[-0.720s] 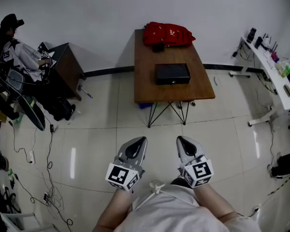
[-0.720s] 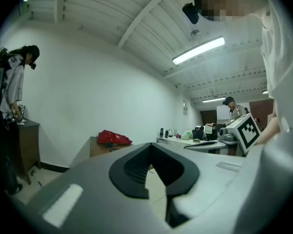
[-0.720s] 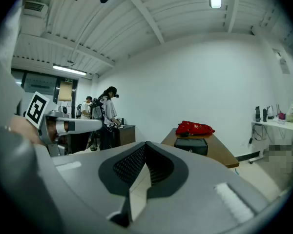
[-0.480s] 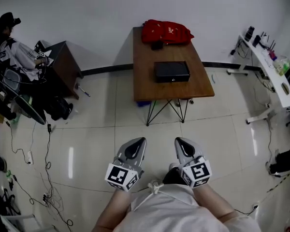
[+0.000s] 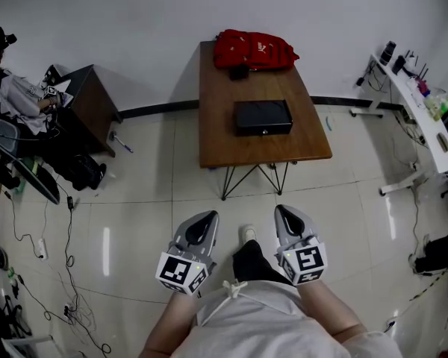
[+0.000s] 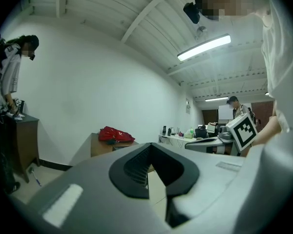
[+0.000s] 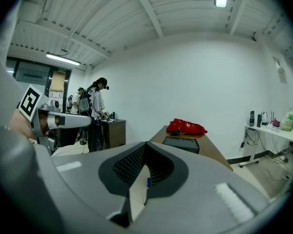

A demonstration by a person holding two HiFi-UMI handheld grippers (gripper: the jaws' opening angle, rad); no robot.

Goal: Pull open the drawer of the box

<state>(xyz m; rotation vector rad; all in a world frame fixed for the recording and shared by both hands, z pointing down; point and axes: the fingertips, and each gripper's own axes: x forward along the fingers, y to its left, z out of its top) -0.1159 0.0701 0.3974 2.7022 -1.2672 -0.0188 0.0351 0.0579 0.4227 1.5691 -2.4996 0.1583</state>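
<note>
A black box [image 5: 263, 116] lies on a brown wooden table [image 5: 216, 136] against the far wall, its drawer front facing me and shut. A red bag [image 5: 254, 51] lies behind it. Both grippers hang low over the tiled floor, well short of the table. My left gripper [image 5: 204, 220] and my right gripper [image 5: 286, 215] are shut with nothing between them. The right gripper view shows the box [image 7: 180, 144] and bag [image 7: 186, 126] beyond the closed right gripper [image 7: 145, 144]. The left gripper [image 6: 150, 145] points toward the bag [image 6: 115, 134].
A dark cabinet [image 5: 93, 99] with a person [image 5: 15, 95] at it stands at the left, with cables [image 5: 67, 274] on the floor nearby. A white desk [image 5: 425, 121] with bottles runs along the right. My own leg and shoe [image 5: 248, 252] show between the grippers.
The table has drifted left and a little nearer in the head view. A leg and shoe have come into view between the grippers. Both grippers stay shut.
</note>
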